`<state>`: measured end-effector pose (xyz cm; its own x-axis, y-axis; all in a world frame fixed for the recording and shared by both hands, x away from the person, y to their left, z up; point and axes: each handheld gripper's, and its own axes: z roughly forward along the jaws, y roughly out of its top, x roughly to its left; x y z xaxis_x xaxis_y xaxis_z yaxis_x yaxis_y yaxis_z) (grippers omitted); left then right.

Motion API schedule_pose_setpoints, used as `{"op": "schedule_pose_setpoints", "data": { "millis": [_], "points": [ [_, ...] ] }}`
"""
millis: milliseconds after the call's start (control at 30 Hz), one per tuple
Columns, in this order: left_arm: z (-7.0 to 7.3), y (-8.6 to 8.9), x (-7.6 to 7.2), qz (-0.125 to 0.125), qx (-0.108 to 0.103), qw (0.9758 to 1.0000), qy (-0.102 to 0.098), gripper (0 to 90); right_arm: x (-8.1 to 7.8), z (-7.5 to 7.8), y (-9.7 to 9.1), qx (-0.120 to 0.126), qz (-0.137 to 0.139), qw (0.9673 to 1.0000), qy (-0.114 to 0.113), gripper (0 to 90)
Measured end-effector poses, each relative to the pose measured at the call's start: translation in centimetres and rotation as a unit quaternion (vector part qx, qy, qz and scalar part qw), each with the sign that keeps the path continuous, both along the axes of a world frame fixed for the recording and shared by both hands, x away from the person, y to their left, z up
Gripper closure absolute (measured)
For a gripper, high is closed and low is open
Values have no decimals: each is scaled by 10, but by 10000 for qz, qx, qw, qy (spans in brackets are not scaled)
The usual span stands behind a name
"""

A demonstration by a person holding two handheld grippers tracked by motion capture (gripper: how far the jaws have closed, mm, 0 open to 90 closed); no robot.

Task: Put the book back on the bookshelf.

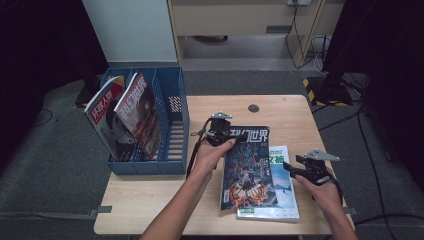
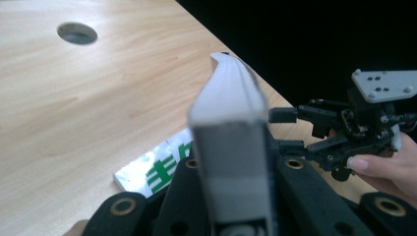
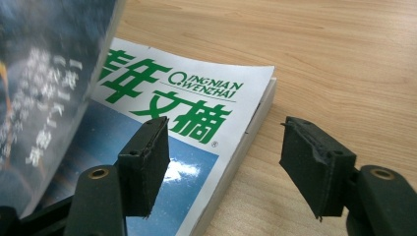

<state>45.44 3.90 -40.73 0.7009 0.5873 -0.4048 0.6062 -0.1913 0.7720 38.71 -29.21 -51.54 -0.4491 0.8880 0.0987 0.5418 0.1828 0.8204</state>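
On the table, left claw clamps dark magazine's far edge, its length running toward the person.

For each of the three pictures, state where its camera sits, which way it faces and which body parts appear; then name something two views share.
High view: above the table, facing forward and down; forearms, both hands.
Left gripper view: on the left gripper, clamped on the dark magazine; opposite, fingers holding the right gripper.
Right gripper view: on the right gripper, jaws apart over the green-lettered magazine; no body.
Shared: both gripper views show that magazine.
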Motion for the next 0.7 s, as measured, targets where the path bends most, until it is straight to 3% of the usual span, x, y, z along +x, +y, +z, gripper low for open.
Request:
{"op": "schedule_pose_setpoints", "data": {
  "millis": [400,567,700],
  "points": [
    [28,13,0,200,-171,9984,-496,821,0,-1,0,-38,-61,10000,-14,343],
    [38,19,0,290,-395,9966,-658,821,0,-1,-2,-66,-89,9999,-11,343],
    [47,23,-1,326,-616,9939,-859,821,0,-1,-3,-79,-109,9999,-38,343]
  ]
}}
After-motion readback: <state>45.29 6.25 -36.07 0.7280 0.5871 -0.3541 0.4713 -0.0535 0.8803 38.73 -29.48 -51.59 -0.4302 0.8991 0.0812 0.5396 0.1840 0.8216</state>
